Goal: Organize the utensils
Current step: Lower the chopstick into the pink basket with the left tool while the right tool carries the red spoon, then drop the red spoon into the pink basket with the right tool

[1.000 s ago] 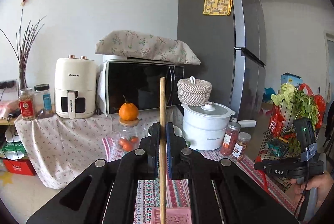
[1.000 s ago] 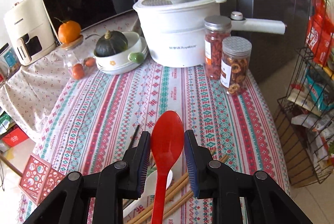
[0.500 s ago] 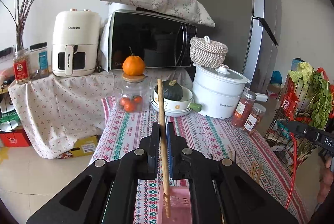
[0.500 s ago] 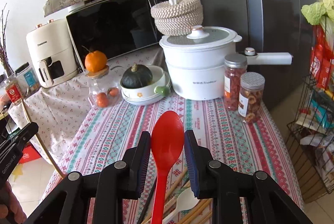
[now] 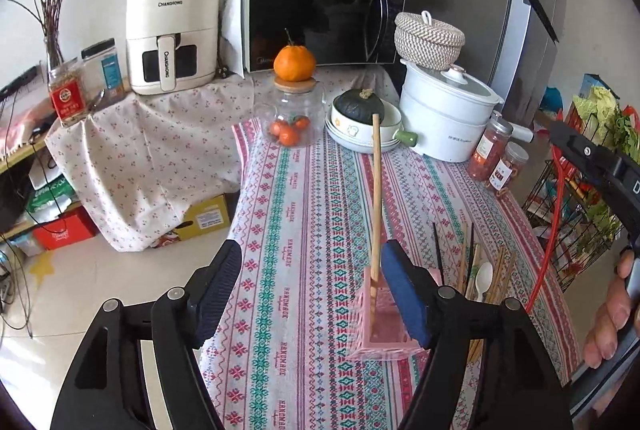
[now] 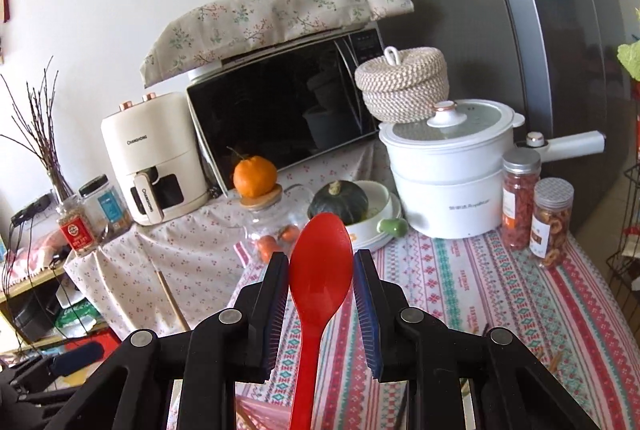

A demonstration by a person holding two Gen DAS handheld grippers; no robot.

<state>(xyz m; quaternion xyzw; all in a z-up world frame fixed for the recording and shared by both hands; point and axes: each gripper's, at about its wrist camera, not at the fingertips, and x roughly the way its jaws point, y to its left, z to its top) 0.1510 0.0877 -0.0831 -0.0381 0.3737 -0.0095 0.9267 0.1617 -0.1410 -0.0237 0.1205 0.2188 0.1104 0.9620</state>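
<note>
Left wrist: my left gripper (image 5: 310,290) is opening, jaws clear of the wooden chopstick (image 5: 376,205), which stands in the pink basket (image 5: 380,326); leaning, it could topple out.

Right wrist: my right gripper (image 6: 321,286) clamps the red spoon (image 6: 320,270), which might slip.

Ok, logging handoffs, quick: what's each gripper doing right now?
Left gripper: jaws opening, chopstick released into the pink basket.
Right gripper: closed on the red spoon.

The red spoon (image 6: 320,282) handle runs off the bottom edge. The pink basket (image 5: 380,326) is partly hidden behind a finger, so the chopstick (image 5: 376,197) bottom can't be seen.
</note>
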